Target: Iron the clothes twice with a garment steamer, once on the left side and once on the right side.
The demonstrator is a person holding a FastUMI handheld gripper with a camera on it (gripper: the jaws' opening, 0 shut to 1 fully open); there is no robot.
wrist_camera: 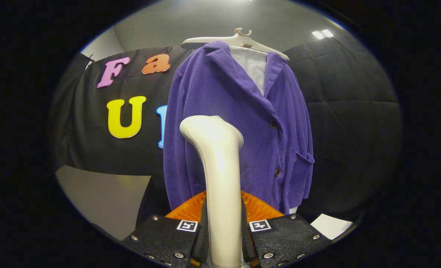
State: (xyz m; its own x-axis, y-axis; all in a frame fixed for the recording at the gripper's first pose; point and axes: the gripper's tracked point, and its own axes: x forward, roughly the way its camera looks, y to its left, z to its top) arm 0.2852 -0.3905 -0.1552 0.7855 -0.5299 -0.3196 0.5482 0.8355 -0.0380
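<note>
Gripper (223,242) clamped on the white handle of the garment steamer (220,175) — both fingers press its lower shaft from either side, the steamer standing upright between them, its bent head tipped forward toward the clothes. An orange ribbed part (259,208) shows just behind the handle, above the fingers; I can't tell what it belongs to.

Purple corduroy jacket (239,123) hangs beyond the steamer on a pale hanger (235,40), a white lining or shirt (253,69) showing at the open collar. Two dark buttons (273,124) down the front, a patch pocket (302,163) low on one side.

Progress — my read only: steamer is in hand and raised in front of the jacket, head level with mid-chest, near the centre front. Whether the head touches the cloth I can't tell; no steam shows. Nothing on the fabric marks a side as finished, so I judge both passes, left and right, may be still to do, or the first just starting.

Writing: no brand or label readable on steamer or jacket. Two small square black-and-white marker tags (187,225) sit on the gripper body, patterns only, no text.
</note>
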